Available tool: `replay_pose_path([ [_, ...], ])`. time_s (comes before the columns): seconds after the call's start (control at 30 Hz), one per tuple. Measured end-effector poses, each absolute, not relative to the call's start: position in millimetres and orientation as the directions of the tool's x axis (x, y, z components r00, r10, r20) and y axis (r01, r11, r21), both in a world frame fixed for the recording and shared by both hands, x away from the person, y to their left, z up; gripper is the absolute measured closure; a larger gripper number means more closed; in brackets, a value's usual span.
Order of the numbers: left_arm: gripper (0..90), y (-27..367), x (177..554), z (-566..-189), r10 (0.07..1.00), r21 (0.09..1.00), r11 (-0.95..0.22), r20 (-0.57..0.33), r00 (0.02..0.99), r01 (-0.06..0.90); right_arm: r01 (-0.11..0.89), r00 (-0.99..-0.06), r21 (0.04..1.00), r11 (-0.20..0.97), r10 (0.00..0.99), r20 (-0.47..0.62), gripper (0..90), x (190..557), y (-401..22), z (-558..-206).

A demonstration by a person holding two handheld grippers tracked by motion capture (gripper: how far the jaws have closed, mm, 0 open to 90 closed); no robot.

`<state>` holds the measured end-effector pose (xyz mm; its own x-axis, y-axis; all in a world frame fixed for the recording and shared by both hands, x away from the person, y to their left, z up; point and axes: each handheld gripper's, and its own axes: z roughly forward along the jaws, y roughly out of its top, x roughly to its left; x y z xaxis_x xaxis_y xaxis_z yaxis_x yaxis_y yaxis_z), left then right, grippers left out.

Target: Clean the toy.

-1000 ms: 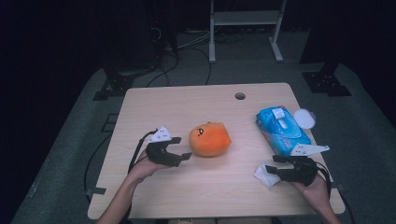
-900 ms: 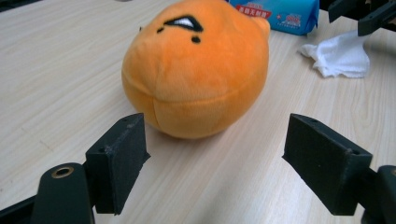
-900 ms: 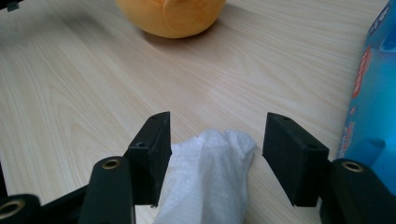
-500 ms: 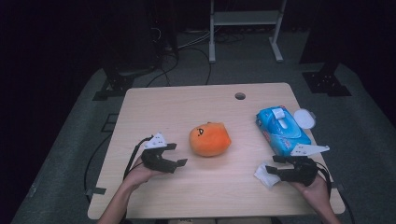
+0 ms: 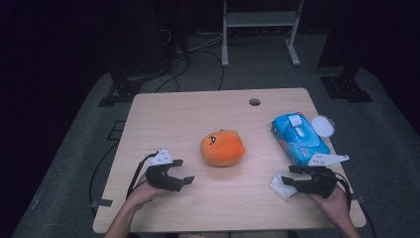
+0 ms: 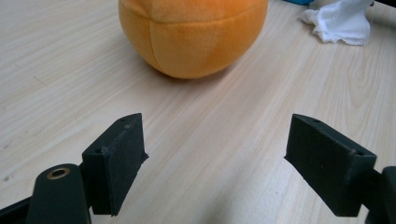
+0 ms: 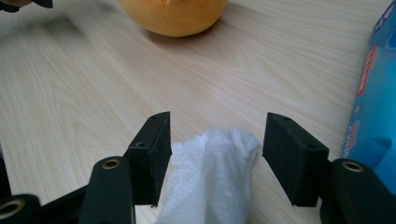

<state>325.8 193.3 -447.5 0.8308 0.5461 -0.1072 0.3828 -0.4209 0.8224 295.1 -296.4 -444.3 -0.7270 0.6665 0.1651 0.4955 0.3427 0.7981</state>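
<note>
Left tongs [image 5: 184, 171] and right tongs [image 5: 289, 176] agape.

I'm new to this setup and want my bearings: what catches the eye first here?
The orange plush toy sits mid-table. A blue wipes pack lies at the right edge. The right gripper stands open around a crumpled white wipe; the left gripper is open and empty.

The blue wipes pack [image 5: 299, 138] carries print too small and blurred to read.
</note>
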Motion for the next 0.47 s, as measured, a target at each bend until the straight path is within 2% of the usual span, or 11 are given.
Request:
replay_pose_path([
  [0.47, 16.7, 196.5, 317.6, -457.6, 0.548, 0.814, -0.423, -0.120, 0.828, 0.398, 0.495, -0.726, 0.798, 0.345, 0.668, 0.162, 40.1, 295.0, -294.6, -445.2],
])
